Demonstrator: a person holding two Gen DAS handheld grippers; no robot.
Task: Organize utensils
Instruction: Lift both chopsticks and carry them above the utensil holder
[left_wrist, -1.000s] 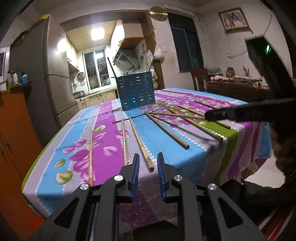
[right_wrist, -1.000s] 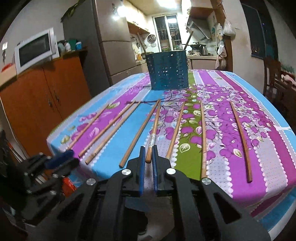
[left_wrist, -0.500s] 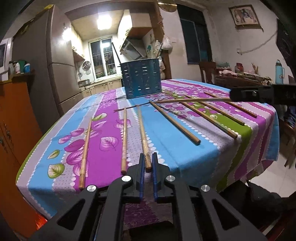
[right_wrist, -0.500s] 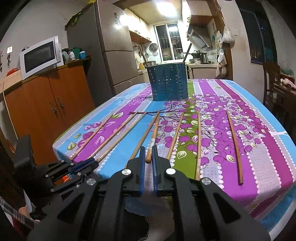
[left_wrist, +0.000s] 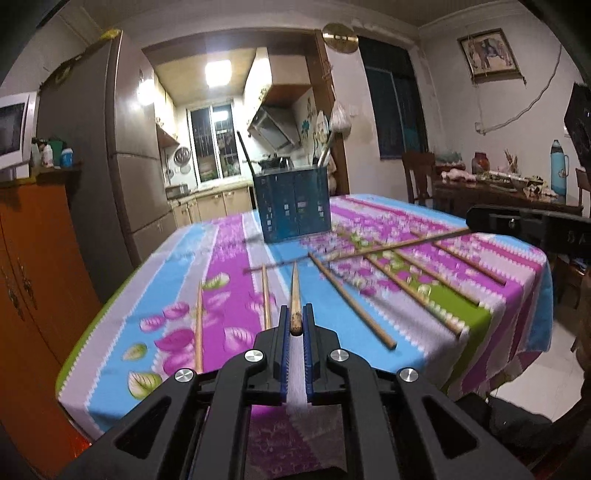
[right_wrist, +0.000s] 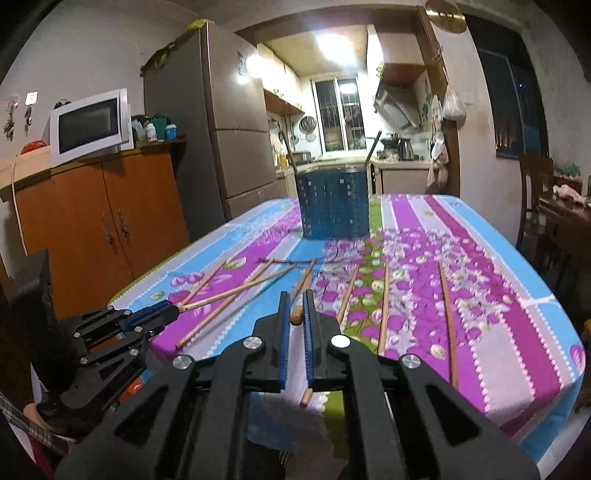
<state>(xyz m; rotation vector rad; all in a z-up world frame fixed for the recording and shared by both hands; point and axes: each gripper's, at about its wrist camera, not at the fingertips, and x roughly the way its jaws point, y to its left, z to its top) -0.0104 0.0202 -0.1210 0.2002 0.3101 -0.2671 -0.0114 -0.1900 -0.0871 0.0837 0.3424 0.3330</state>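
Several wooden chopsticks lie on a flowered tablecloth (left_wrist: 229, 251). A blue perforated utensil holder (left_wrist: 293, 205) stands at the far end of the table and also shows in the right wrist view (right_wrist: 334, 205). My left gripper (left_wrist: 294, 319) is shut on a chopstick (left_wrist: 294, 295), lifted above the cloth; it shows at the left of the right wrist view (right_wrist: 173, 308). My right gripper (right_wrist: 294, 306) is shut on another chopstick (right_wrist: 303, 286), which points toward the holder; in the left wrist view that chopstick (left_wrist: 399, 245) sticks out from the right gripper's dark body.
An orange cabinet (right_wrist: 99, 221) with a microwave (right_wrist: 90, 125) stands left of the table. A fridge (right_wrist: 218, 129) is behind it. A dark wooden table and a chair (left_wrist: 417, 173) stand to the right. Two dark utensils stick out of the holder.
Both grippers have risen from the table's near edge, each with a chopstick in its jaws. The left gripper closed on its chopstick within the last second.
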